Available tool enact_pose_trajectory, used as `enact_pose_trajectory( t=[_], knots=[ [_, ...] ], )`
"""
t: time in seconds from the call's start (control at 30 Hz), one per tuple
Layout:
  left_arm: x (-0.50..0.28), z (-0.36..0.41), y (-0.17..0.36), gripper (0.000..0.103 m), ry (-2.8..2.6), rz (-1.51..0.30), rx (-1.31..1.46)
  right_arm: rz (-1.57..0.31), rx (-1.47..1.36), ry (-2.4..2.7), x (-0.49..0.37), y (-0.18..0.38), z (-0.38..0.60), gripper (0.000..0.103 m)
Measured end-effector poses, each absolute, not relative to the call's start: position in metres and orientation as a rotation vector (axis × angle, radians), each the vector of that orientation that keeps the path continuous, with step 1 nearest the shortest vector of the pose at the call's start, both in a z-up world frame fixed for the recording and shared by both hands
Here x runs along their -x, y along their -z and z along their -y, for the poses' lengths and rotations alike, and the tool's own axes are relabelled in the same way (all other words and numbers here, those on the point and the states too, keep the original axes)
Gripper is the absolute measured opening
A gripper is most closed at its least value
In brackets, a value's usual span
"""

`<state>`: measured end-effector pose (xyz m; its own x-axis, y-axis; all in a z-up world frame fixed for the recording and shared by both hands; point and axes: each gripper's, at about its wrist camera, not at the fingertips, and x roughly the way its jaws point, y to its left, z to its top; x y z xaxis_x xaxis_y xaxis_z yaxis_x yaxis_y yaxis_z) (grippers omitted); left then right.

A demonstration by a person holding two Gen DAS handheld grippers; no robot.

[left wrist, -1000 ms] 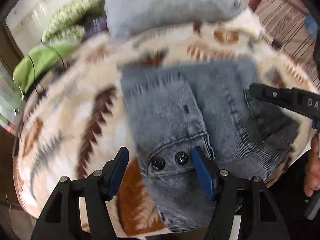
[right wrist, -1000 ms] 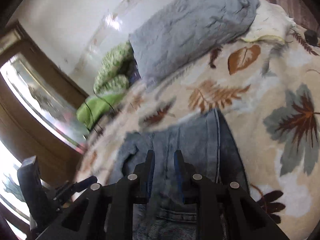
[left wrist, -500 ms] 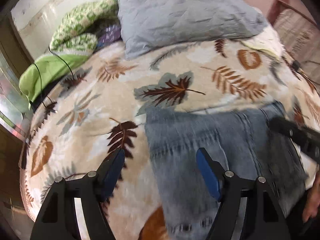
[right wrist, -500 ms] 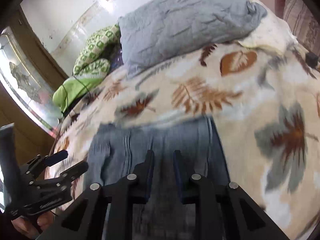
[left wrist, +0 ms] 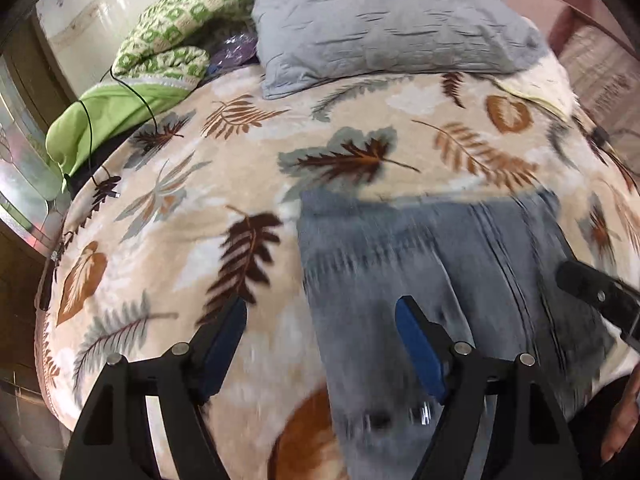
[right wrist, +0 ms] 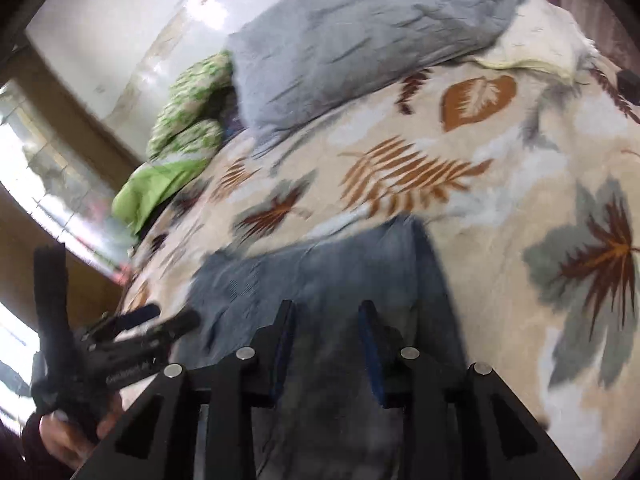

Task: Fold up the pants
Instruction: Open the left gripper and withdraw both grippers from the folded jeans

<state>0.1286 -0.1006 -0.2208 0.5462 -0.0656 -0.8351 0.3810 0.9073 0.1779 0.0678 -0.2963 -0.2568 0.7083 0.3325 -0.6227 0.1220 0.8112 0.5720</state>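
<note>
The pants [left wrist: 432,264] lie flat on the blanket [left wrist: 168,272] that covers the bed. The left gripper [left wrist: 320,328] hangs above their left edge: one finger over bare blanket, the other over the cloth, nothing between them. The right gripper [right wrist: 326,336] hangs over the pants' right half, jaws parted, having just been opening, with cloth beneath the gap; the pads do not visibly press it. Ahead of both grippers, past the pants' far edge, stretches open blanket, then the pillow [left wrist: 384,20] at the head. Left of the pillow a patterned bundle [left wrist: 176,36] sits on a folded sheet [left wrist: 104,116]
</note>
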Motion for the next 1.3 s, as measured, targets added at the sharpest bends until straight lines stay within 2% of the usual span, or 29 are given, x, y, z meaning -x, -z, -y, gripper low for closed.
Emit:
enact_pose_trajectory(
  t=[0.1,0.23,0.57,0.6,0.63,0.67,0.73,0.97,1.3],
  knots=[
    [-0.098,0.098,0.228,0.078,0.292,-0.938,-0.406,-0.796,-0.549,-0.127,-0.044,0.251,0.277,0.036],
    [-0.076,0.099,0.254,0.080,0.301,-0.950,-0.427,-0.903,-0.482,-0.092,-0.026,0.275,0.256,0.037],
    [-0.043,0.096,0.189,0.080,0.280,-0.786,-0.431,-0.760,-0.432,-0.084,0.017,0.226,0.258,0.037],
    [-0.040,0.096,0.183,0.080,0.278,-0.771,-0.428,-0.746,-0.426,-0.083,0.018,0.221,0.257,0.038],
    [-0.037,0.095,0.176,0.080,0.274,-0.754,-0.427,-0.728,-0.420,-0.082,0.022,0.215,0.257,0.043],
    [-0.034,0.093,0.171,0.080,0.269,-0.735,-0.426,-0.710,-0.418,-0.076,0.025,0.210,0.256,0.058],
    [-0.029,0.089,0.158,0.080,0.262,-0.704,-0.414,-0.663,-0.416,-0.068,0.033,0.198,0.254,0.066],
    [-0.020,0.077,0.132,0.082,0.226,-0.663,-0.370,-0.592,-0.382,-0.064,0.046,0.166,0.245,0.066],
    [-0.014,0.056,0.113,0.087,0.164,-0.605,-0.332,-0.582,-0.381,-0.058,0.047,0.154,0.235,0.067]
  ],
)
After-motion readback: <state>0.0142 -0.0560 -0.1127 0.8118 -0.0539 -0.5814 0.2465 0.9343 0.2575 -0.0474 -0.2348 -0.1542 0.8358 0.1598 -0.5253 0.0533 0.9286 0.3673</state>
